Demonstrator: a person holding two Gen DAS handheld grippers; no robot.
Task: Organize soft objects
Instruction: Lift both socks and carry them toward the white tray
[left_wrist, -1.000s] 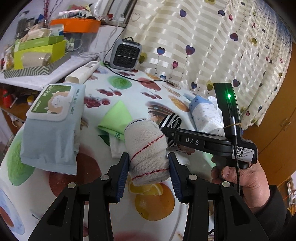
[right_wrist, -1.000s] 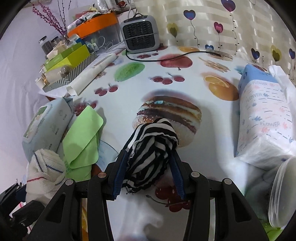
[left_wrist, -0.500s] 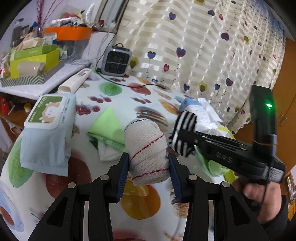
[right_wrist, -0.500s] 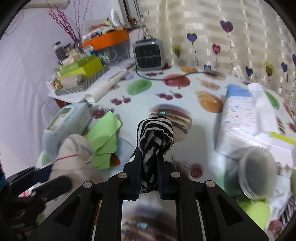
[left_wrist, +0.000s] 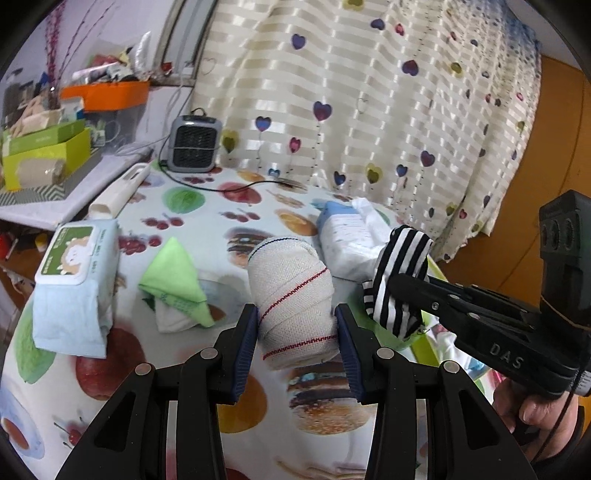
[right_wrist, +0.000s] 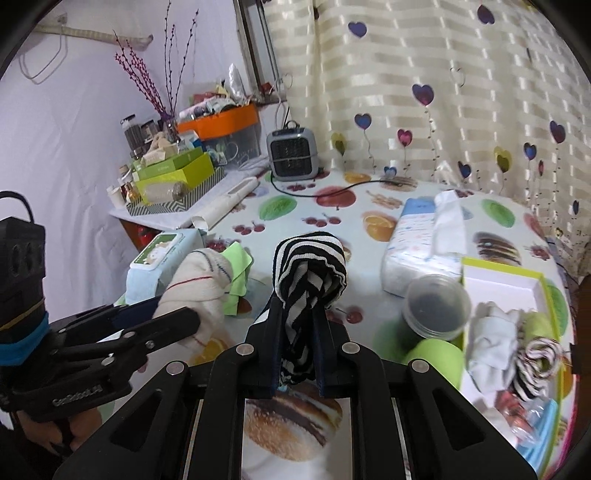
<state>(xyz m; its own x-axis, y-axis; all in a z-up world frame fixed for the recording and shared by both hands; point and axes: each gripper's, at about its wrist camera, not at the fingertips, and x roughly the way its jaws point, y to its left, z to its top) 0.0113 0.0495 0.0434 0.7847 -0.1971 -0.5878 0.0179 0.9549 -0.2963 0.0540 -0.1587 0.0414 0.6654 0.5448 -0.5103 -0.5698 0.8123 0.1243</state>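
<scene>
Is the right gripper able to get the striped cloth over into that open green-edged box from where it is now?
Probably yes. The right gripper is shut on the striped cloth, clear of the table, and the green-edged box is open-topped; only the clear plastic jar stands close.

Bench (left_wrist: 177, 373) carries most items. Wipes pack (left_wrist: 75, 284) at left edge, folded cloth (left_wrist: 173, 284) just right of it. Heater (left_wrist: 194, 144) at far end before curtain (left_wrist: 369, 92). Tissue pack (right_wrist: 417, 247) right of centre, round tub (right_wrist: 437, 306) in front of it, open box (right_wrist: 506, 291) further right with socks (right_wrist: 495, 339) in it. Cluttered shelf (right_wrist: 166, 206) behind left edge.
</scene>
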